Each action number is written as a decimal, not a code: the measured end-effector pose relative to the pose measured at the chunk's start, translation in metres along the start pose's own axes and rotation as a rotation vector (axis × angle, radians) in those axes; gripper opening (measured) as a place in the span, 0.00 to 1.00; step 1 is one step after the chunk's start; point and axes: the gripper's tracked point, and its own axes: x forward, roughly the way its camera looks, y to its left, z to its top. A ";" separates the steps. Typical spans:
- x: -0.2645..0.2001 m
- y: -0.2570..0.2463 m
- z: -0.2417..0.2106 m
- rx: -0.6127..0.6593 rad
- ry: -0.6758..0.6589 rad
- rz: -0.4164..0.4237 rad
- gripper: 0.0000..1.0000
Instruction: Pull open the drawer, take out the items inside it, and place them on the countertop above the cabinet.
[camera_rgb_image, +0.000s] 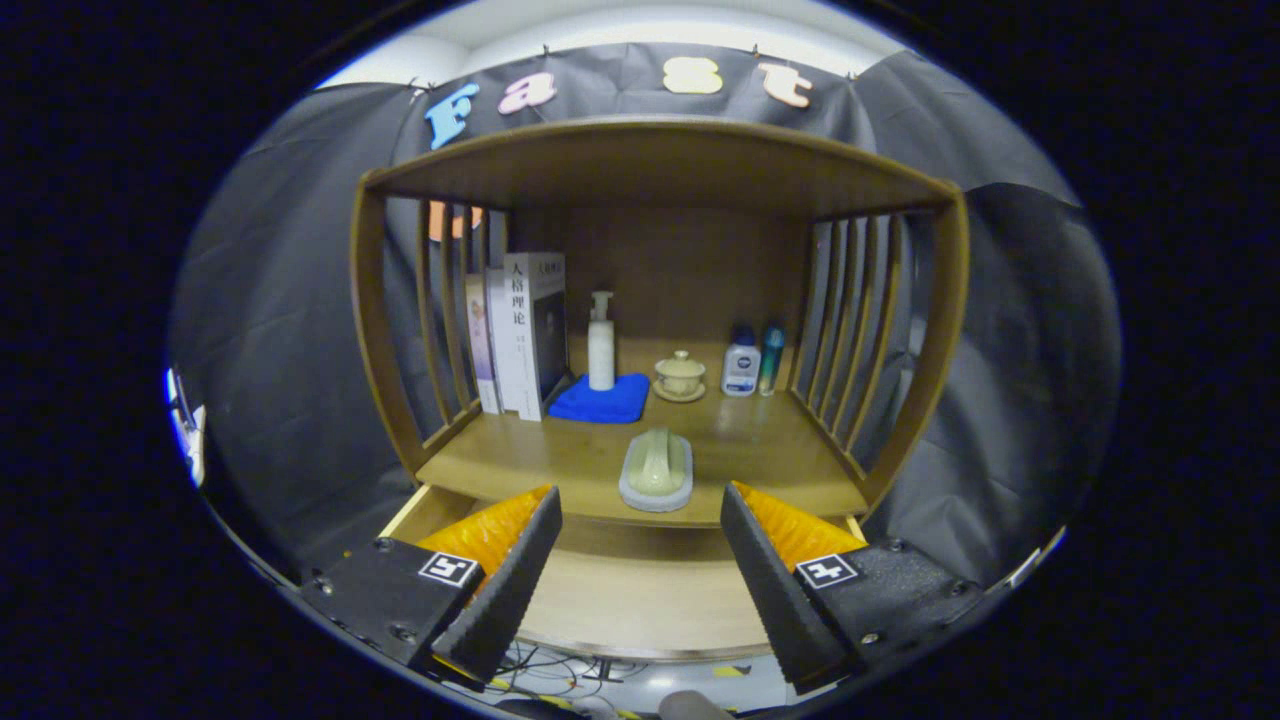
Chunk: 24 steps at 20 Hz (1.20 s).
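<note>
- The gripper (640, 540) is nearest, its two fingers spread wide apart with nothing between them but open air — it grips nothing.
- Just under and ahead of the fingers the drawer (640, 600) stands pulled out, its pale wooden bottom bare where I can see it between the fingers.
- Below the drawer's front edge, some cables (560, 668) lie on the floor.
- Beyond the fingertips is the countertop (500, 455) of the wooden cabinet (655, 165), and close to its front edge, roughly in line with the gap between the fingers, sits a pale green brush-like item (657, 468) on a greyish base, lying lengthwise.
- Further back to the left, a blue cloth (602, 400) lies flat with a white pump bottle (600, 345) standing upright on it.
- Left of the cloth, several books (520, 335) stand upright against the slatted side.
- Right of the cloth — a small lidded cup on a saucer (680, 377).
- Further right, near the back corner, a small white bottle with a blue cap (741, 365) stands just beside a slim teal bottle (771, 357).
</note>
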 end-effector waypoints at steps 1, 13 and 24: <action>-0.010 -0.003 -0.008 -0.001 -0.033 -0.008 1.00; -0.048 -0.019 -0.127 0.089 -0.190 -0.066 1.00; -0.012 0.016 -0.224 0.068 -0.085 -0.045 1.00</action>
